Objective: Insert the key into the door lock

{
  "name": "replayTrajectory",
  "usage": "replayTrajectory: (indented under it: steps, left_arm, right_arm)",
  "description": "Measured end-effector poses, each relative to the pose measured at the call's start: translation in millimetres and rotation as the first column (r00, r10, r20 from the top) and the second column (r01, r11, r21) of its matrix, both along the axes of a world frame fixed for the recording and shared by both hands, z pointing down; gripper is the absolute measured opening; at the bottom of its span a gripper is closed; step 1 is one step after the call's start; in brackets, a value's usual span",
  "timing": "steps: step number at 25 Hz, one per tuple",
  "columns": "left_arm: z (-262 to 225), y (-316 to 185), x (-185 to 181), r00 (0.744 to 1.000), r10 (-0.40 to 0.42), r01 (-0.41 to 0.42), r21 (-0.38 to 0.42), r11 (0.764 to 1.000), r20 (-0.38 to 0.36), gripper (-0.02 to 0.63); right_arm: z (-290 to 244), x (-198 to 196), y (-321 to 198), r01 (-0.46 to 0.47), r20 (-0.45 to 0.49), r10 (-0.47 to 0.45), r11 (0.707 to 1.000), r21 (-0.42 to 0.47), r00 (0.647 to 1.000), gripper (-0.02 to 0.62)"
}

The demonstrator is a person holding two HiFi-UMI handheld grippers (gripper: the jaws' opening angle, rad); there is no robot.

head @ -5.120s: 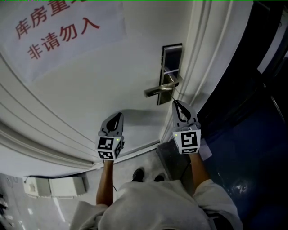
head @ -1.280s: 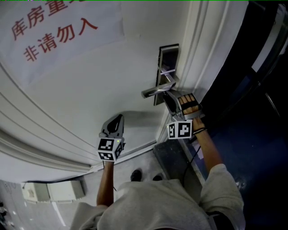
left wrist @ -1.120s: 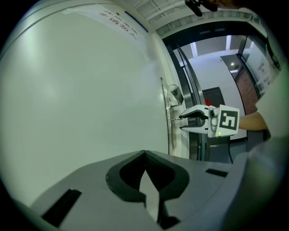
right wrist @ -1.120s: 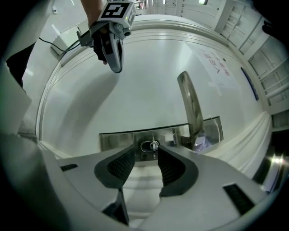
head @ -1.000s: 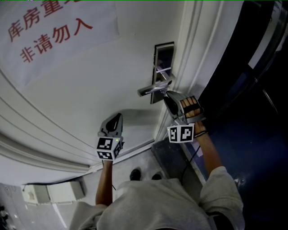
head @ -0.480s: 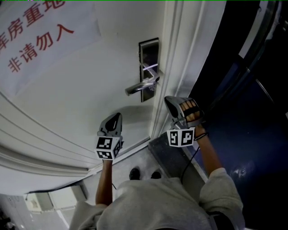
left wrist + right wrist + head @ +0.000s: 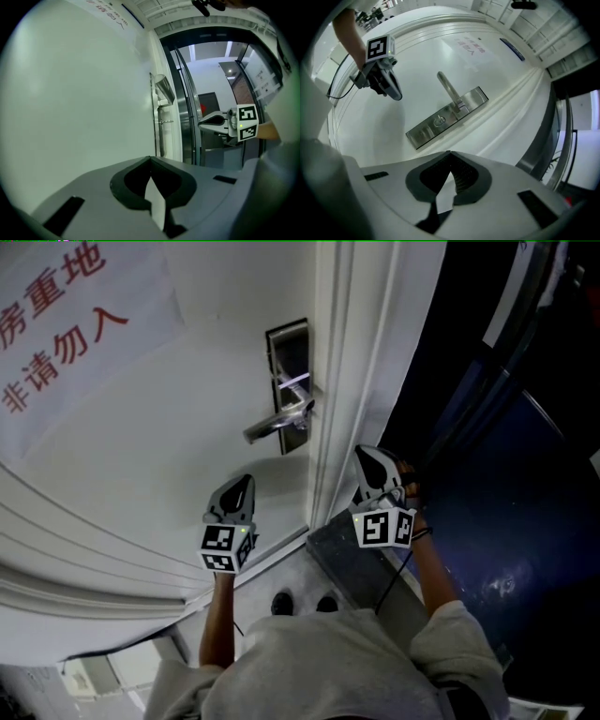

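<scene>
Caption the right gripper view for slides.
Shut right gripper faces the silver metal lock plate and lever on white door.

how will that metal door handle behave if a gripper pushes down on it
The lever handle looks like solid polished metal, so probably stiff and slippery to grip. It joins the lock plate at one end, so a push on its free end would likely swing it about that joint, not shift it.

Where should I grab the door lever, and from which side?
Probably the free end of the door lever, away from the lock plate: the bar stands clear of the door there. Come straight at the door face, right gripper opened first, jaws astride the bar.
</scene>
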State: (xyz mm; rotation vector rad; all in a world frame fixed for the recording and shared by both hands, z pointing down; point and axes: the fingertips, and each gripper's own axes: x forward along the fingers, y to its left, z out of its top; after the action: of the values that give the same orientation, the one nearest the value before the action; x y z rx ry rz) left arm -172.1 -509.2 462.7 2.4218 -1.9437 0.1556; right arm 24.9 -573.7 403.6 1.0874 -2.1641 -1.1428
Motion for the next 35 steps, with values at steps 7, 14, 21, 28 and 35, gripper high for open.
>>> replayTrajectory:
  steps: [7, 14, 21, 28, 35]
  left_arm:
    - [3, -18, 26, 0.997, 0.071, -0.071, -0.008, 0.997, -0.003, 0.017]
    - [6, -38, 61, 0.986, 0.165, -0.165, -0.013, 0.986, -0.013, 0.017]
    - [9, -53, 88, 0.972, 0.231, -0.232, -0.016, 0.973, -0.030, 0.017]
    - [10, -61, 106, 0.962, 0.271, -0.272, -0.015, 0.962, -0.031, 0.017]
    - [16, -61, 112, 0.959, 0.282, -0.283, -0.024, 0.959, -0.038, 0.017]
  right_arm:
    - [5, 59, -6, -0.098, 0.301, 0.162, 0.971, -0.217, 0.940, 0.025]
    - [25, 122, 5, -0.180, 0.465, 0.348, 0.913, -0.367, 0.814, 0.023]
    - [48, 165, 27, -0.243, 0.526, 0.468, 0.864, -0.441, 0.710, 0.023]
    - [61, 185, 40, -0.287, 0.532, 0.521, 0.839, -0.462, 0.668, 0.023]
    - [63, 182, 41, -0.290, 0.522, 0.530, 0.832, -0.474, 0.668, 0.023]
